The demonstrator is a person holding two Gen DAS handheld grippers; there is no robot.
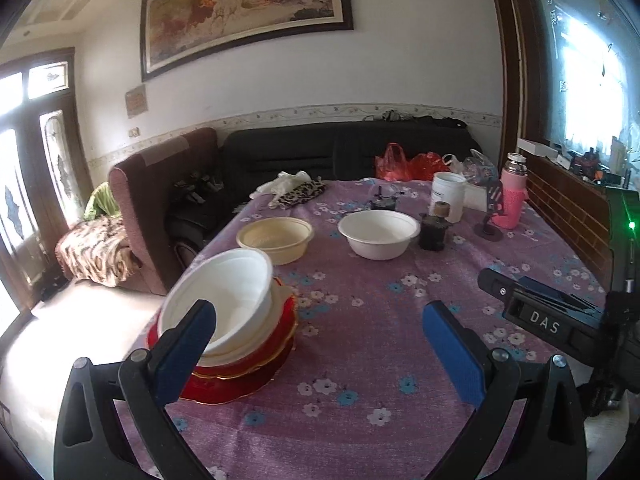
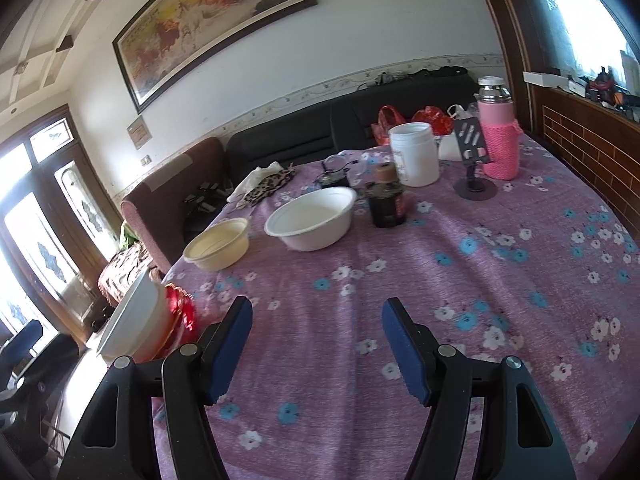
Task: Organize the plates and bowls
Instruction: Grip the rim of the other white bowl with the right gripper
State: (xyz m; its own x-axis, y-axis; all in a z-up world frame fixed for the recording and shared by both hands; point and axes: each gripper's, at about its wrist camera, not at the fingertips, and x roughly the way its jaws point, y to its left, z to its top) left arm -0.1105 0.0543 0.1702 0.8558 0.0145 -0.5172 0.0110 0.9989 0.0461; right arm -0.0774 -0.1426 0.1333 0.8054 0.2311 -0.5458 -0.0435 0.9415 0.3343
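Bowls — cream bowl point(image 1: 275, 239) and white bowl point(image 1: 379, 233) loose at twelve o'clock, tilted white bowl point(image 1: 222, 298) on red plates point(image 1: 244, 364) at nine; left gripper point(image 1: 318, 356) and right gripper point(image 2: 316, 346) wide apart, holding nothing — risk: nudging stack off table edge.

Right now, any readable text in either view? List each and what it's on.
"DAS": on the right gripper body, seen in the left wrist view.
White jar label: print too small to read.
Wall plaque: blurred, unreadable.
Painting: no legible text.
Dark bottle label: unreadable.
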